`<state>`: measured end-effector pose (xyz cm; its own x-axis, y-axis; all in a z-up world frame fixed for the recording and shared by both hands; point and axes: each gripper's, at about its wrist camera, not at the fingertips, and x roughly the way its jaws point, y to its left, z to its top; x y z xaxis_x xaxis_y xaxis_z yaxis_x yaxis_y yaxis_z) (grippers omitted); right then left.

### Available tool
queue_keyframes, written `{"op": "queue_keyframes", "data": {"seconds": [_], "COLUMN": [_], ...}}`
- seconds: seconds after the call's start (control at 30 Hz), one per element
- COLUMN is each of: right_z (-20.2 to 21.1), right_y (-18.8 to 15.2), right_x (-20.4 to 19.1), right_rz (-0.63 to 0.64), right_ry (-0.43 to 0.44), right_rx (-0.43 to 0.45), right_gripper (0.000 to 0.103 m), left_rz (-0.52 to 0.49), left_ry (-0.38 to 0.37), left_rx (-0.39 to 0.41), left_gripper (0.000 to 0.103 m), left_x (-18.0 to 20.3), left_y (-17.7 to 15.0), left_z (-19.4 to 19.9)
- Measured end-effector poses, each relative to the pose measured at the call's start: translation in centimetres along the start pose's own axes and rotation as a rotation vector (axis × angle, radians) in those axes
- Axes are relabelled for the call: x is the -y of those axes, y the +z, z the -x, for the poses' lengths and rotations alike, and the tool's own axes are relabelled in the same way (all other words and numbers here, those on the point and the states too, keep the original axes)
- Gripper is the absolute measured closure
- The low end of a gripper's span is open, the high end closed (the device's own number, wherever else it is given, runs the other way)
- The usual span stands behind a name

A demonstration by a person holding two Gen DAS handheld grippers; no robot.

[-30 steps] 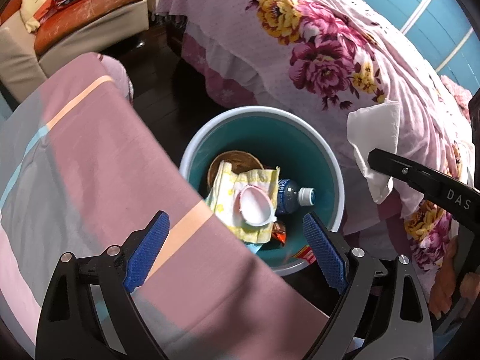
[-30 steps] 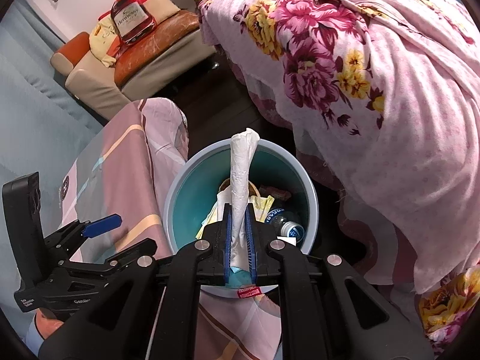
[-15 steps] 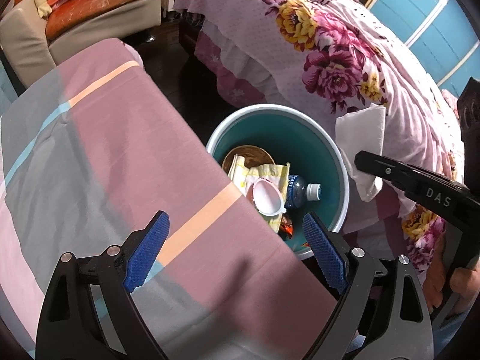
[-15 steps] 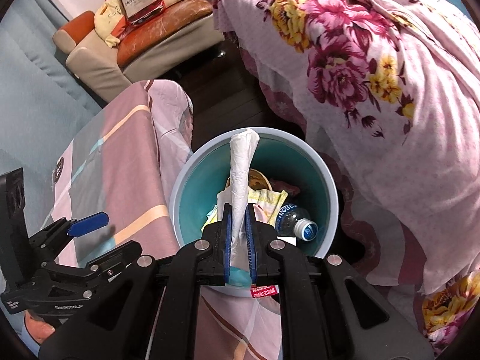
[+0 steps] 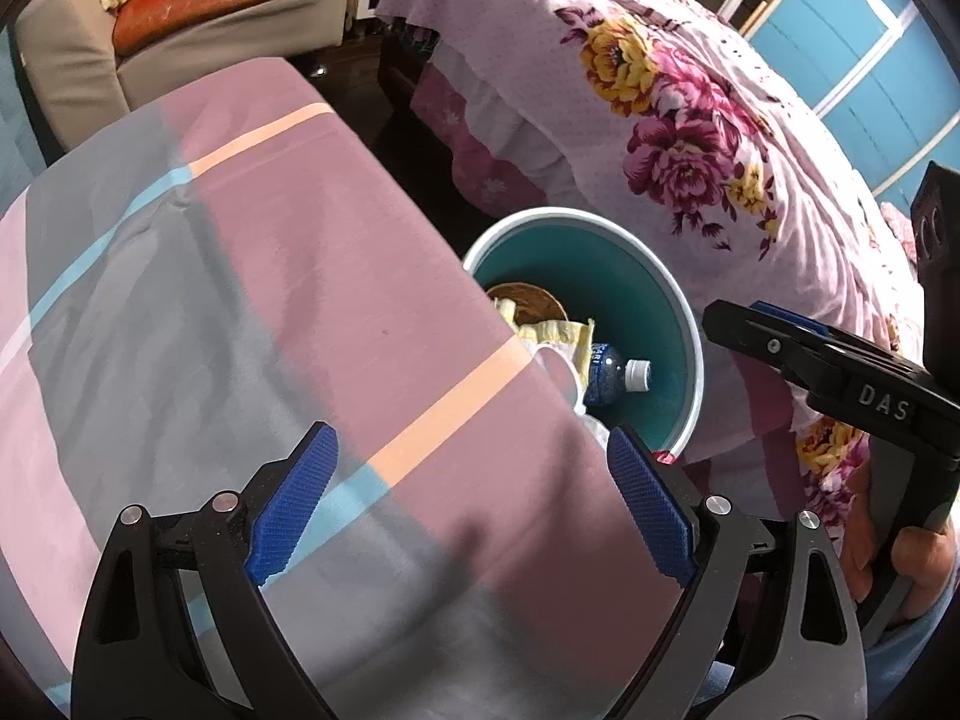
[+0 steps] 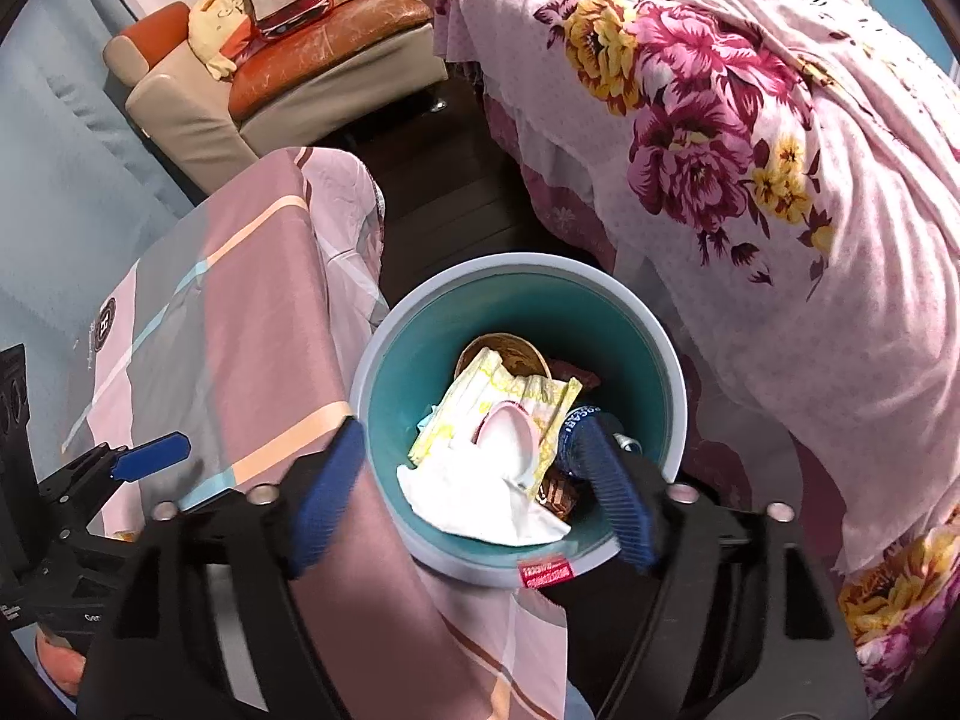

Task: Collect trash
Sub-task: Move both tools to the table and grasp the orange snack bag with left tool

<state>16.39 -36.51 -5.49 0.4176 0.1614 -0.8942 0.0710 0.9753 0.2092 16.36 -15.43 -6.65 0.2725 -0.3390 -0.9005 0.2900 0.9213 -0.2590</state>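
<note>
As my right gripper (image 6: pixel 474 492) has just been opening, jaws wide and empty, the white tissue (image 6: pixel 480 501) lies lower centre in the teal bin (image 6: pixel 522 276): light, limp, best pinched at a fold; my left gripper (image 5: pixel 474 498) gapes, empty.

Right gripper (image 6: pixel 474 498): lower centre of frame, jaws just opened wide, nothing between pads.
Bin (image 6: pixel 654 336): centre, teal inside, pale rim.
White tissue (image 6: pixel 474 498): inside bin, lower left, lying on other trash.
Yellow wrapper (image 6: pixel 510 390): inside bin, above tissue.
Bottle (image 6: pixel 573 423): inside bin, right side.
Left gripper (image 6: pixel 150 456): lower left edge.
Floral bedspread (image 6: pixel 780 180): upper right.
</note>
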Motion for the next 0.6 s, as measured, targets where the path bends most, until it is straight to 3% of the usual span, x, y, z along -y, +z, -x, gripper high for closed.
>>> {"op": "queue_keyframes", "data": {"seconds": [0.6], "right_z": [3.8], "right_y": [-3.8], "right_x": [-6.3], "right_rz": [0.080], "right_ry": [0.021], "right_rx": [-0.002], "right_gripper": [0.026], "left_rz": [0.036], "left_ry": [0.037], "left_rx": [0.049], "left_gripper": [0.011], "left_x": [-3.6], "left_y": [-4.9], "left_z": [5.8]}}
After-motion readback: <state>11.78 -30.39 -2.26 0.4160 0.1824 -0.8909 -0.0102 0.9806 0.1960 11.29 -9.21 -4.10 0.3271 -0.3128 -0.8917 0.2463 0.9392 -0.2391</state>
